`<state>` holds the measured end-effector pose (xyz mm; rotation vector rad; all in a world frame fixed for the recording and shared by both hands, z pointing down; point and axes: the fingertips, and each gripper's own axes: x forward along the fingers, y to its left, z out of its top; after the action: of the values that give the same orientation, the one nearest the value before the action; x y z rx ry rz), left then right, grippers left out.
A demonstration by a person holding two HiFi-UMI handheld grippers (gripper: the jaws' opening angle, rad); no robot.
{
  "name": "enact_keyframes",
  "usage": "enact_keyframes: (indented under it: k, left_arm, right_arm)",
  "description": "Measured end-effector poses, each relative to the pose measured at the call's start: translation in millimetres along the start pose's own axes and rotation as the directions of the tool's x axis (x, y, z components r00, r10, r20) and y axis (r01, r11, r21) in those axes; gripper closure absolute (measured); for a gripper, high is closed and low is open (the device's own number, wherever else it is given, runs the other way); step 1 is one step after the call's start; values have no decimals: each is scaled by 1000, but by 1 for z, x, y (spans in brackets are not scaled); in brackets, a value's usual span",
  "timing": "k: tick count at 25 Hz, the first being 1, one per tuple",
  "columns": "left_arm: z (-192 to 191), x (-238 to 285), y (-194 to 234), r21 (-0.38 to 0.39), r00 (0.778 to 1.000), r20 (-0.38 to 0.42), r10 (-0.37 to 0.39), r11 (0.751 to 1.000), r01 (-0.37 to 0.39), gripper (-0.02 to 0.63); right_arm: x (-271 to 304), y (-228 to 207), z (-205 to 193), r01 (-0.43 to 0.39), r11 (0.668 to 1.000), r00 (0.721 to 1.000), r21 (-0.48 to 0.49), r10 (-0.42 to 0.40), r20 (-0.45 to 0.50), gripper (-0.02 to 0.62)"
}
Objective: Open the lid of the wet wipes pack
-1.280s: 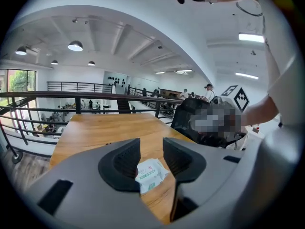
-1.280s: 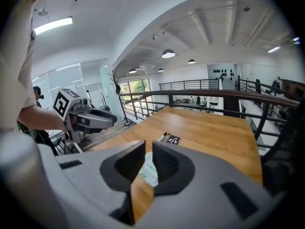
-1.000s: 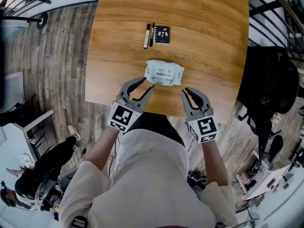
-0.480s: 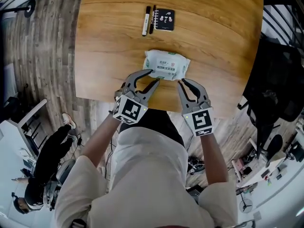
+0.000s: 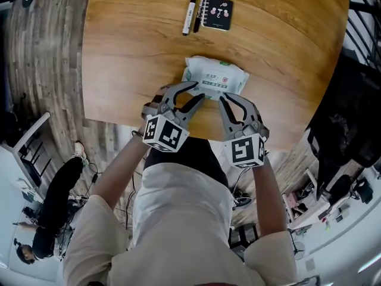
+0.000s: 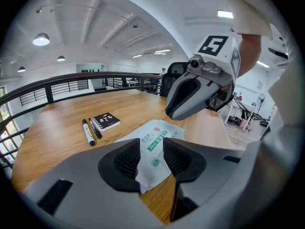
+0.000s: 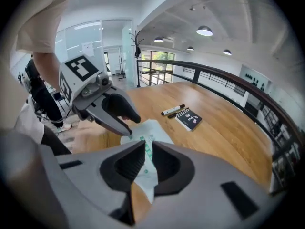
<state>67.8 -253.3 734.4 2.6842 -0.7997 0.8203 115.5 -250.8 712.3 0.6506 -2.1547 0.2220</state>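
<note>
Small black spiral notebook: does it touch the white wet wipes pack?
No, bare wooden tabletop separates the notebook from the pack.

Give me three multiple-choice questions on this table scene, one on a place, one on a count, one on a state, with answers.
1. Where does the notebook lie from the wet wipes pack?
A) beyond it, farther from the person
B) on top of it
C) between it and the person

2. How many markers lie beside the notebook?
A) one
B) two
C) four

3. How is the left gripper?
A) shut on a marker
B) shut on the notebook
C) open

Answers:
1 A, the head view shows it past the pack.
2 B, one white, one black.
3 C, its own view shows a gap with the pack seen through it.
</note>
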Motion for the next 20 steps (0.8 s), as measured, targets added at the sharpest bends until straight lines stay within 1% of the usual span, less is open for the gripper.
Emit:
enact_keyframes:
  k: [3, 6, 9, 13, 17, 20]
  left_arm:
    - [-8, 5, -1, 11, 1000, -5, -7, 1000, 7, 462]
    - [-14, 10, 1, 19, 1000, -4, -6, 1000, 6, 459]
    - [-20, 13, 3, 29, 1000, -9, -9, 1000, 9, 456]
    - [-25, 16, 2, 55, 1000, -13, -16, 998, 17, 454]
    - [-30, 19, 1, 58, 999, -16, -30, 998, 31, 449]
    - [-32, 22, 2, 61, 999, -29, -35, 997, 36, 447]
  right_arm:
    - [16, 9, -9, -10, 994, 999, -105, 6, -36, 563]
    - [30, 16, -20, -28, 984, 997, -176, 16, -72, 563]
    - [40, 20, -27, -39, 978, 996, -206, 20, -92, 563]
    - [48, 21, -32, -34, 968, 995, -247, 9, -101, 563]
    - [53, 23, -33, -41, 949, 993, -312, 4, -120, 563]
    - [54, 24, -34, -27, 928, 993, -373, -19, -118, 563]
